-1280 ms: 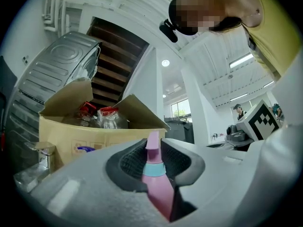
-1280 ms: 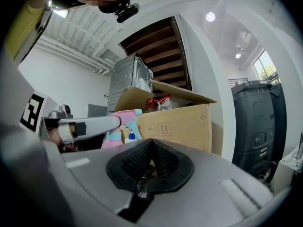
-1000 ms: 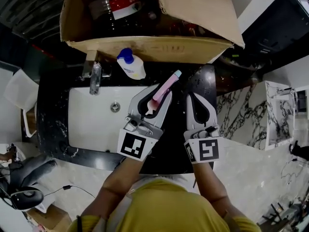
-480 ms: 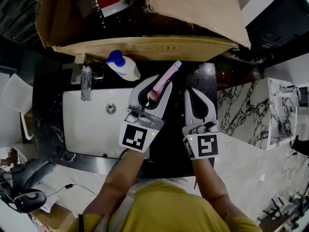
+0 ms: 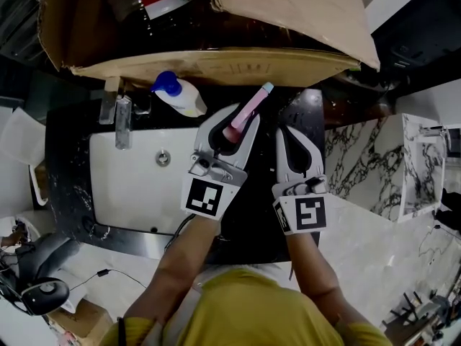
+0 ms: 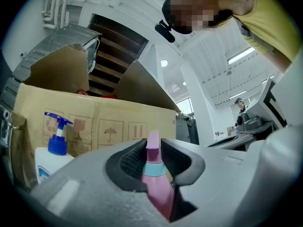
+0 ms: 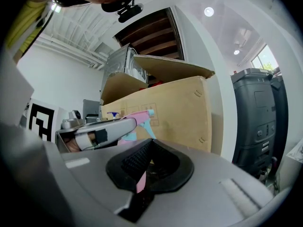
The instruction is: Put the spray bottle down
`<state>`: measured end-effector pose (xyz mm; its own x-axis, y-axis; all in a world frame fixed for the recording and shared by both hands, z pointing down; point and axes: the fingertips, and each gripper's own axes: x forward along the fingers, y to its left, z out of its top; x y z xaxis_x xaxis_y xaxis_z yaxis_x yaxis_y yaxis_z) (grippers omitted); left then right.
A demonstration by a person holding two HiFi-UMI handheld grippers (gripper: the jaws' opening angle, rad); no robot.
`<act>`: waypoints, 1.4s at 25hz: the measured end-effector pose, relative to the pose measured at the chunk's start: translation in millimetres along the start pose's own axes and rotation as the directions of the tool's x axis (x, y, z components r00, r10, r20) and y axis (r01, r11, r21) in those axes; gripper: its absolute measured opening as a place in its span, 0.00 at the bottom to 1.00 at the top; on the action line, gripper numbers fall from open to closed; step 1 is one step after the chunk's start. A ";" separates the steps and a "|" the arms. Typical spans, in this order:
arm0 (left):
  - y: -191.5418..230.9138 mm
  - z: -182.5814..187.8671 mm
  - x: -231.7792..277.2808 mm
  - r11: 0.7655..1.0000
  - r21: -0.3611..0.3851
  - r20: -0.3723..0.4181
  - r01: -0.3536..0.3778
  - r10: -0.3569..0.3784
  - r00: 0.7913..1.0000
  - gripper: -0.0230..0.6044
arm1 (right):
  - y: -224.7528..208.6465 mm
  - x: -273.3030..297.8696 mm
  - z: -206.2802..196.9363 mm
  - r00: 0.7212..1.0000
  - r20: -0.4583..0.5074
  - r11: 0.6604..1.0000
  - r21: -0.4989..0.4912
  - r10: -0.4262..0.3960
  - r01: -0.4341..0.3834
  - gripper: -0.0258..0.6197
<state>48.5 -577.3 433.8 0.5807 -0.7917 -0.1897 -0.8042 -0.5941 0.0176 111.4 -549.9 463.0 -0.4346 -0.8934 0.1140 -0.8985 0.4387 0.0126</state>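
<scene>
Sink (image 5: 130, 186): white basin in the dark counter (image 5: 253, 218), left of both tools.
Pump bottle (image 5: 176, 96): stands behind the basin against the cardboard box (image 5: 216, 67), clear of the work.
Left gripper (image 5: 240, 117): jaws clamped on the pink spray bottle (image 5: 253, 105), probably to steady it for setting down.
Spray bottle: in that grip over the counter just right of the basin, its teal-tipped end toward the box. I cannot tell whether it touches the counter.
Right gripper (image 5: 290, 134): jaws together and apparently carrying nothing, just beside the left one, likely kept aside.
</scene>
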 end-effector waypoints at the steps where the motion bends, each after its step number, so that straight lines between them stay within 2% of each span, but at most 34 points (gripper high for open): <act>1: -0.1 -0.2 0.2 1.000 -0.002 -0.002 0.001 -0.001 1.000 0.19 | -0.2 -0.3 0.0 1.000 0.000 1.000 0.001 0.000 0.000 0.04; 10: -0.9 -2.2 -5.6 1.000 0.011 -0.058 0.000 0.000 0.998 0.25 | 0.3 -7.3 9.6 1.000 0.019 1.000 0.001 -0.006 0.006 0.04; 14: -1.5 -6.0 -8.4 1.000 0.007 -0.100 -0.008 0.008 0.995 0.37 | 2.0 -12.9 14.7 1.000 0.025 1.000 -0.003 -0.009 0.009 0.04; 17: 0.9 -9.1 -13.1 0.999 -0.010 -0.135 -0.030 0.029 0.990 0.42 | 5.6 -19.2 20.4 0.999 0.032 1.000 -0.004 -0.008 0.009 0.04; 23: 0.0 -4.0 -35.1 0.998 -0.011 -0.160 -0.056 0.054 0.986 0.44 | 17.8 -36.4 33.7 0.999 0.047 1.000 -0.016 -0.008 0.008 0.04; 27: -0.7 3.3 -59.6 0.996 -0.018 -0.212 -0.090 0.084 0.974 0.44 | 28.7 -49.5 39.6 0.999 0.052 1.000 -0.012 -0.010 0.011 0.04; 28: -1.4 5.6 -66.4 0.995 -0.015 -0.224 -0.098 0.092 0.970 0.41 | 31.1 -53.5 42.2 0.998 0.054 1.000 -0.013 -0.013 0.013 0.04; 33: -3.5 28.3 -99.6 0.990 0.012 -0.239 -0.142 0.141 0.961 0.08 | 43.9 -72.2 58.9 0.997 0.069 0.999 -0.031 -0.020 0.022 0.04; 35: -7.2 40.3 -109.0 0.989 0.015 -0.234 -0.145 0.145 0.961 0.05 | 48.6 -79.8 66.4 0.997 0.078 0.999 -0.037 -0.025 0.028 0.04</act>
<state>-14.1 -480.9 414.8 0.4714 -0.8805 0.0501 -0.8819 -0.4704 0.0307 98.3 -463.8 388.6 -0.4156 -0.9089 0.0356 -0.9074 0.4170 0.0529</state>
